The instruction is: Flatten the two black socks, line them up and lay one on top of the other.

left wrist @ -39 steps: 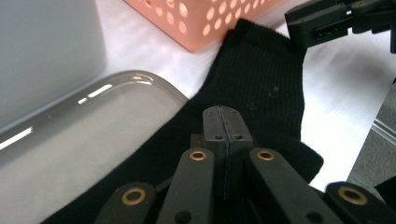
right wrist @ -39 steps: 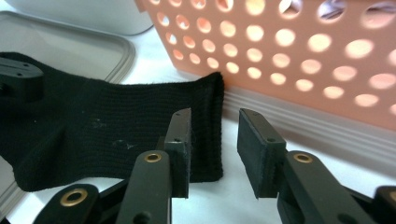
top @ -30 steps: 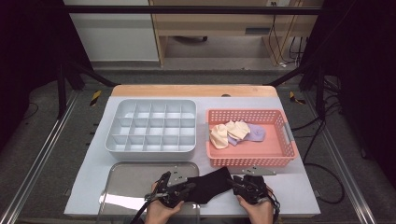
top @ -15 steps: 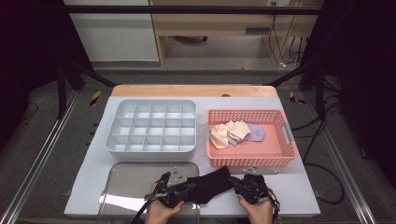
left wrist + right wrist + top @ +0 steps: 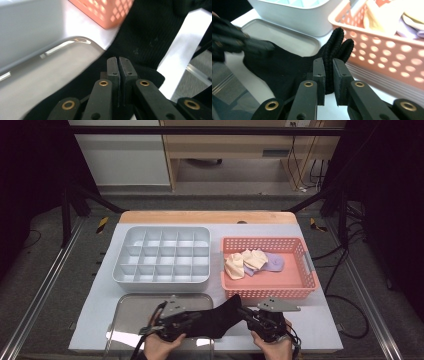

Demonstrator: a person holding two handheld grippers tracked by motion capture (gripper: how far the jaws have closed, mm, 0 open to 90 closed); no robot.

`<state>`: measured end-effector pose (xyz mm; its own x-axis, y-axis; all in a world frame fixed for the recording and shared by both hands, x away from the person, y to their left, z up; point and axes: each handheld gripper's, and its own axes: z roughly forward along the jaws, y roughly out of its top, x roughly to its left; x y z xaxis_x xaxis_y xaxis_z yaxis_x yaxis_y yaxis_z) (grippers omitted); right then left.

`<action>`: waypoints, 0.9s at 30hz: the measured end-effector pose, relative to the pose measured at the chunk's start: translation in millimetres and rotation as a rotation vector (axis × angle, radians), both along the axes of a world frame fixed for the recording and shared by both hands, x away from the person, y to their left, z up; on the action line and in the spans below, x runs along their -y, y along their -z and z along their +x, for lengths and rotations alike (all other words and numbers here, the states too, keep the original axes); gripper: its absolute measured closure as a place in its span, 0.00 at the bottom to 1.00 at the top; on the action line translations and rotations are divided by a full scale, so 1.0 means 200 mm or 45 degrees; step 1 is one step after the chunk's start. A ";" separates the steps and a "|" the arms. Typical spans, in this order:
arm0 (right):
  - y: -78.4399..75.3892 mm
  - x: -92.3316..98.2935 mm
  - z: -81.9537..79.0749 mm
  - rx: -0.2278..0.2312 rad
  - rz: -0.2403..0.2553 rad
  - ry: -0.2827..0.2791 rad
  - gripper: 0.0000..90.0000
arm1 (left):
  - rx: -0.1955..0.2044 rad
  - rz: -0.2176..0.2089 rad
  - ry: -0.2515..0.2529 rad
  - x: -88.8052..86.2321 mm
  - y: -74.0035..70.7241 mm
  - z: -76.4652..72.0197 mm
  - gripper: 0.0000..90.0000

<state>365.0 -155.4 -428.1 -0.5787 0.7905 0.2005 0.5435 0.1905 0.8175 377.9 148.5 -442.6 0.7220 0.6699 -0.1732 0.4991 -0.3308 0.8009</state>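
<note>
A black sock [image 5: 216, 321] is stretched between my two grippers at the table's near edge, partly over the metal tray [image 5: 131, 311]. My left gripper [image 5: 196, 318] is shut on one end of it. In the left gripper view the jaws [image 5: 118, 59] meet on the black fabric [image 5: 147, 37]. My right gripper [image 5: 246, 314] holds the other end. Its jaws [image 5: 328, 62] have just been closing and now pinch the ribbed sock [image 5: 287, 67] between the pads, with the folded cuff sticking up past them.
A grey compartment box [image 5: 160, 279] sits behind the tray. To its right stands an orange basket [image 5: 300, 289] holding several pale socks [image 5: 250, 262]. The basket's front wall is just behind the sock. White table surface [image 5: 320, 325] lies to the right.
Both hands have risen a little and carry the black sock up off the table. Its raised end now reaches closer to the basket's front.
</note>
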 end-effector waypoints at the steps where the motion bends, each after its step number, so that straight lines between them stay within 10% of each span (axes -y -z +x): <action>1: -0.02 -0.02 0.00 0.008 -0.001 -0.018 0.91 | 0.023 -0.009 -0.048 -0.08 -0.02 -0.01 0.96; 7: -0.03 -0.07 0.01 0.004 0.003 -0.039 0.91 | 0.001 0.004 -0.221 -0.37 0.03 -0.01 0.97; 27: -0.08 -0.52 0.01 0.008 -0.035 -0.302 0.91 | -0.086 0.087 -0.199 -0.39 0.14 -0.05 0.97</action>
<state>367.9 -51.6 -412.3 -0.7501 0.6373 0.1766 0.4760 0.3348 0.8132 366.9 225.8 -471.2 0.5962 0.7851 -0.1680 0.6007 -0.2974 0.7421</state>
